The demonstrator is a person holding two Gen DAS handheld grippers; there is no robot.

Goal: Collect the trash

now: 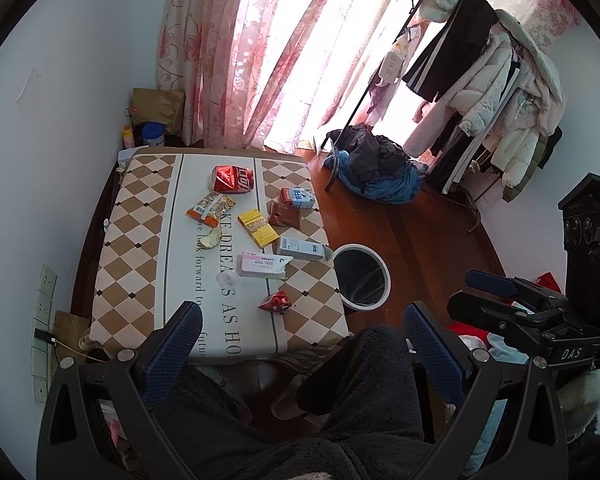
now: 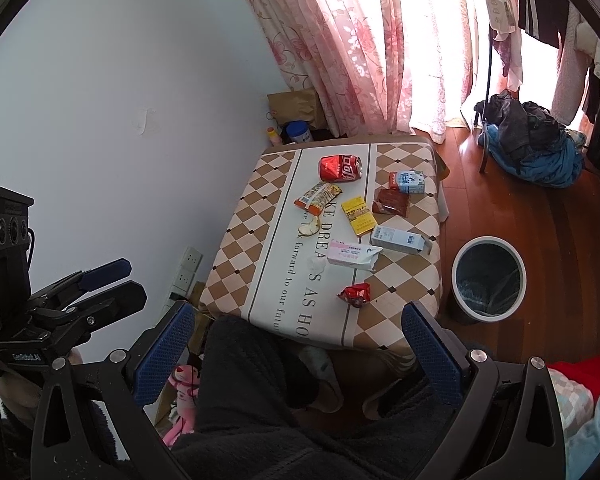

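Note:
Trash lies scattered on a low table with a checkered cloth (image 1: 132,240): a crushed red can (image 1: 233,179), an orange snack wrapper (image 1: 211,208), a yellow box (image 1: 257,227), a brown wrapper (image 1: 285,215), two cartons (image 1: 302,249), a pink-white box (image 1: 262,266) and a red crumpled wrapper (image 1: 276,303). A white-rimmed bin (image 1: 386,280) stands on the floor at the table's right side. My left gripper (image 1: 303,309) hangs open short of the table's near edge, holding nothing. My right gripper (image 2: 299,308) is open and empty too, level with the red crumpled wrapper (image 2: 355,294) and the bin (image 2: 456,276).
A person's dark-clad legs fill the space under both grippers. A clothes rack (image 1: 480,80) and a heap of clothes (image 1: 376,172) stand on the wooden floor at the far right. Pink curtains (image 1: 240,60) cover the window. Wall sockets (image 1: 44,300) are at the left.

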